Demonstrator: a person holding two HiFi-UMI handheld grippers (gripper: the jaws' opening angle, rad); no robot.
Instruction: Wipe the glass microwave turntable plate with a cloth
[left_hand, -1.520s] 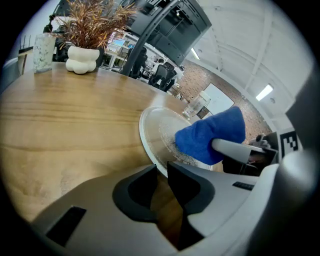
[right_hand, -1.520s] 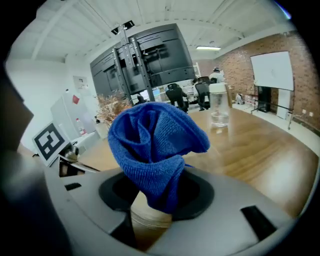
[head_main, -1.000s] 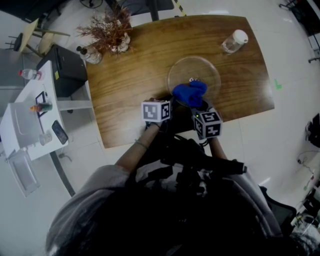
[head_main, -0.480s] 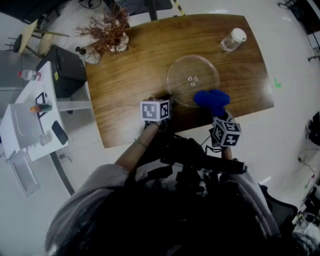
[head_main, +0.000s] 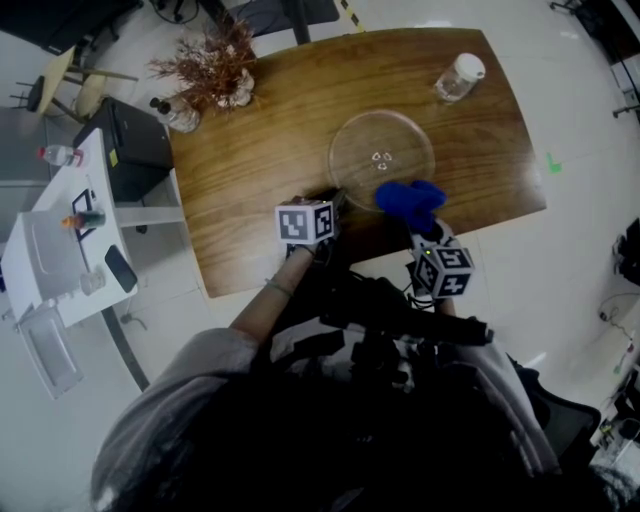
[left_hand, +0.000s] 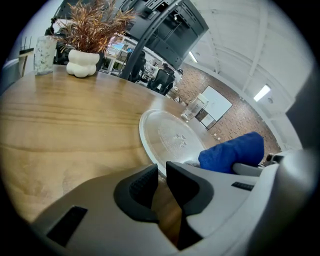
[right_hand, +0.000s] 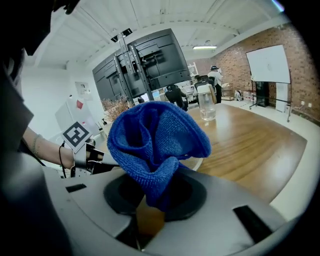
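The clear glass turntable plate (head_main: 381, 157) lies on the wooden table (head_main: 250, 170). In the left gripper view the plate (left_hand: 170, 135) runs to my jaws, and my left gripper (left_hand: 161, 176) is shut on its near rim. In the head view the left gripper (head_main: 336, 203) sits at the plate's near-left edge. My right gripper (right_hand: 152, 200) is shut on a bunched blue cloth (right_hand: 155, 140). The cloth (head_main: 408, 199) rests at the plate's near-right rim, with the right gripper (head_main: 418, 225) just behind it. The cloth (left_hand: 232, 152) also shows beside the plate in the left gripper view.
A clear jar with a white lid (head_main: 455, 78) stands at the table's far right. A white vase of dried plants (head_main: 215, 65) and a small bottle (head_main: 178, 112) stand at the far left. A black cabinet (head_main: 125, 150) and a white side table (head_main: 50, 250) are left of the table.
The right gripper swept the blue cloth rightward off the plate's near edge, then came back a little to the left. The left gripper and plate stayed where they were.
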